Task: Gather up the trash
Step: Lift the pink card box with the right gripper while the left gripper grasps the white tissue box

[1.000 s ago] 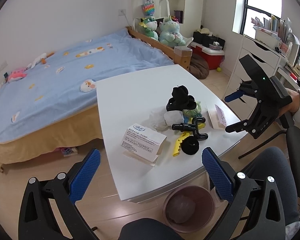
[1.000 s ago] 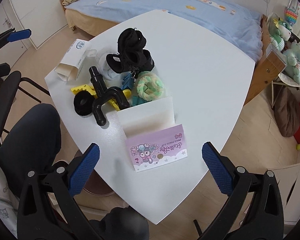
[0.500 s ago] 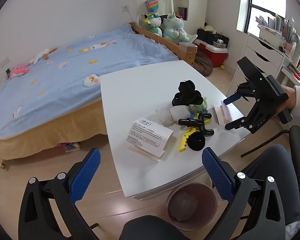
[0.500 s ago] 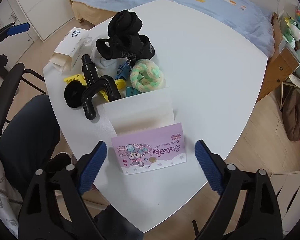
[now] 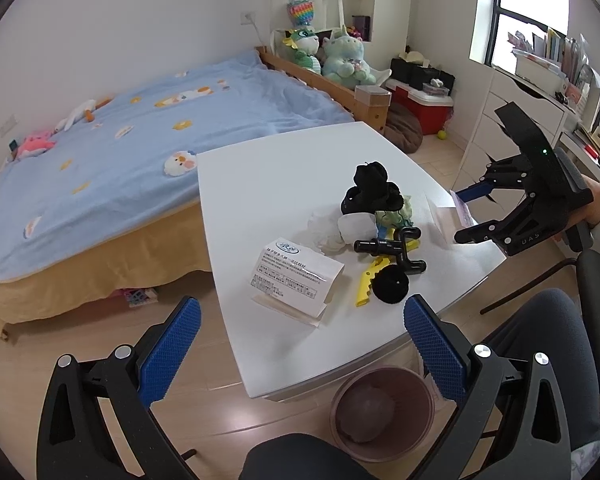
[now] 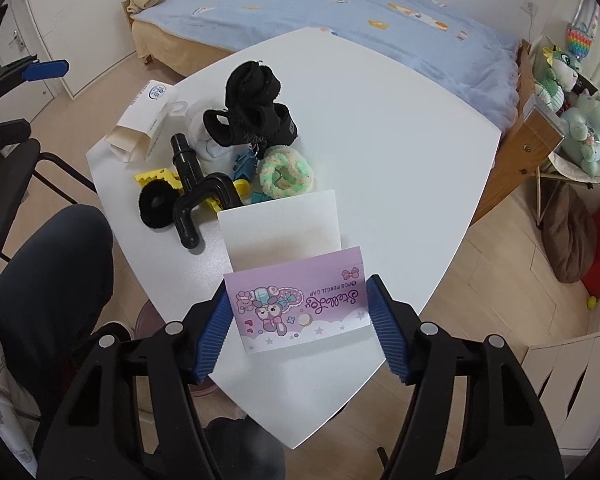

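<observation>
place: child's bedroom | signs: bed (image 5: 112,160); plush toys (image 5: 328,56); white drawers (image 5: 496,120)

You have a purple card (image 6: 300,304) with cartoon printing and a folded white flap standing up behind it, lying at the near corner of the white table (image 6: 400,128). A white printed packet (image 5: 296,276) lies flat toward the table's left edge, its open paper end facing the floor side. Crumpled white tissue (image 5: 326,232) sits in the middle of the table, just beside the packet and touching a pile of black and coloured items. On the floor, under the table's near edge, stands a round pinkish bin (image 5: 382,412), upright, with something pale crumpled inside.
</observation>
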Action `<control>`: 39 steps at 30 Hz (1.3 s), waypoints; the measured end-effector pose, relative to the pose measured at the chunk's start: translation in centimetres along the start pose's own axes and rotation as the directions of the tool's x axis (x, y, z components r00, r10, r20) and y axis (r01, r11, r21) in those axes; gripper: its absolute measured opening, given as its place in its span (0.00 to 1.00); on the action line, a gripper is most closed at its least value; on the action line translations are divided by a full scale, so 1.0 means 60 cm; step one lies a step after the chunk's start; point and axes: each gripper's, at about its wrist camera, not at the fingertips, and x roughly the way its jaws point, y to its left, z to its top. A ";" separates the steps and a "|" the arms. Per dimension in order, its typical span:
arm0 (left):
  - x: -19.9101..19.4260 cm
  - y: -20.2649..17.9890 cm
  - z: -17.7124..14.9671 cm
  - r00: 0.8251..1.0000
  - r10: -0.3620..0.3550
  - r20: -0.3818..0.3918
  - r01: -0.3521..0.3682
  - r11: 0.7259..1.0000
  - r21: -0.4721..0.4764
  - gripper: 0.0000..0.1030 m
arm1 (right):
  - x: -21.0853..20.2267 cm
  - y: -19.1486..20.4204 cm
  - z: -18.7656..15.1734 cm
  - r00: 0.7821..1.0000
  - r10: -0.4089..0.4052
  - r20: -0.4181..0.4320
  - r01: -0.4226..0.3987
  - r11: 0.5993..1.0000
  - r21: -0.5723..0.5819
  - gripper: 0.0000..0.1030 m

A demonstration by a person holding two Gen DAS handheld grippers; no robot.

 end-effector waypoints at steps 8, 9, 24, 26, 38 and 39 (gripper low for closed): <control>0.014 0.008 0.010 1.000 -0.015 -0.013 0.015 1.000 0.021 0.94 | -0.066 0.016 -0.009 0.994 -0.002 0.108 -0.013 0.991 0.134 0.63; 0.017 0.010 0.012 1.000 -0.018 -0.018 0.019 1.000 0.025 0.94 | -0.074 0.019 -0.009 0.993 -0.001 0.121 -0.017 0.988 0.150 0.63; 0.078 0.030 0.046 0.991 -0.096 -0.089 0.107 0.985 0.132 0.94 | -0.120 0.043 -0.005 0.980 0.004 0.199 -0.051 0.971 0.232 0.63; 0.089 0.031 0.048 0.988 -0.111 -0.106 0.127 0.978 0.164 0.94 | -0.123 0.045 -0.006 0.977 0.013 0.213 -0.065 0.969 0.237 0.63; 0.152 0.036 0.045 0.958 -0.178 -0.226 0.230 0.945 0.231 0.94 | -0.123 0.047 -0.010 0.976 0.019 0.215 -0.074 0.966 0.248 0.63; 0.154 0.036 0.043 0.957 -0.178 -0.229 0.231 0.945 0.230 0.94 | -0.122 0.046 -0.011 0.976 0.019 0.215 -0.074 0.965 0.250 0.63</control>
